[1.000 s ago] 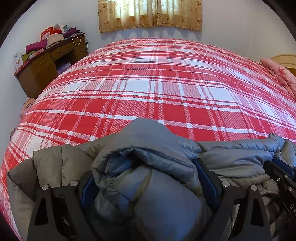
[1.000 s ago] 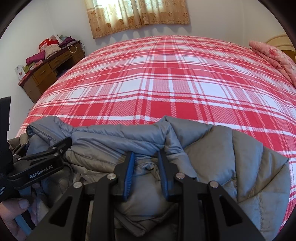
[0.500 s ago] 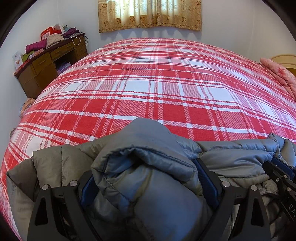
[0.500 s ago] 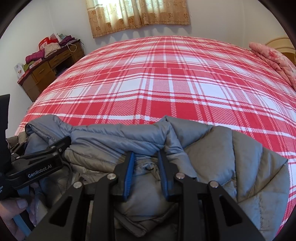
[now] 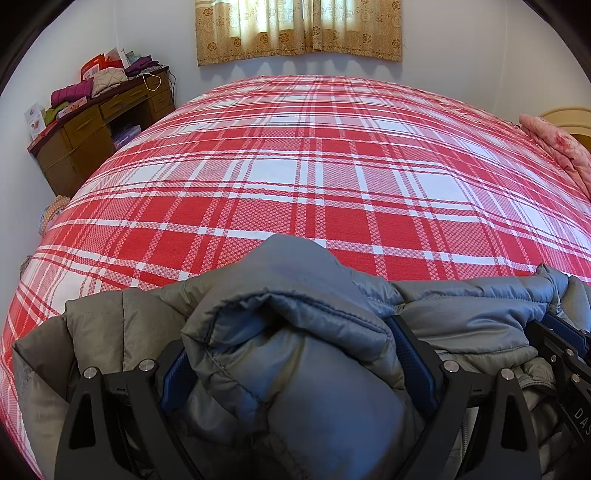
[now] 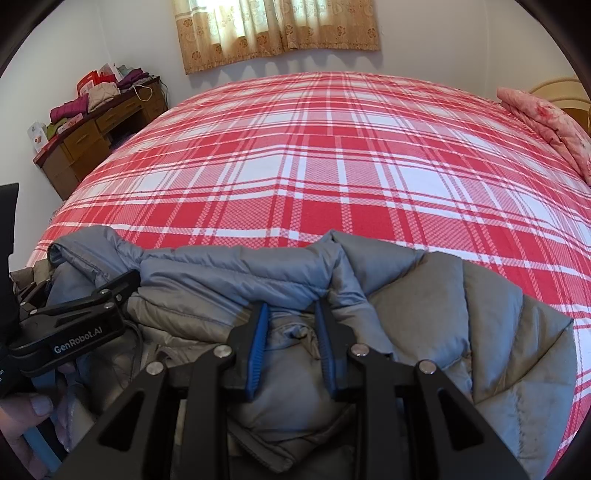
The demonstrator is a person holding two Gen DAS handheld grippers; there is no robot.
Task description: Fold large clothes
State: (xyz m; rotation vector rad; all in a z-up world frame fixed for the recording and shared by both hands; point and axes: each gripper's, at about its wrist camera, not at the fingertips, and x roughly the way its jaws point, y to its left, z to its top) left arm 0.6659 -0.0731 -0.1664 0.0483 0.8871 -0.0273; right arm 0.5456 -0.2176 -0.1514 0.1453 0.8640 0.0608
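So the puffy grey quilted down jacket (image 6: 424, 295) is bunched at the near edge of the red-and-white plaid bedspread (image 5: 314, 177). Left gripper (image 5: 295, 362) is clamped on a fat wad of it, right gripper (image 6: 291, 332) pinches a thinner fold.

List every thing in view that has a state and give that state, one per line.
left gripper: shut on a thick bunched fold of the jacket
right gripper: shut on a thinner fold of the jacket
jacket: crumpled, not yet folded, at the near edge of the bed
bedspread: spread flat
curtain: drawn shut
desk: piled with clothes
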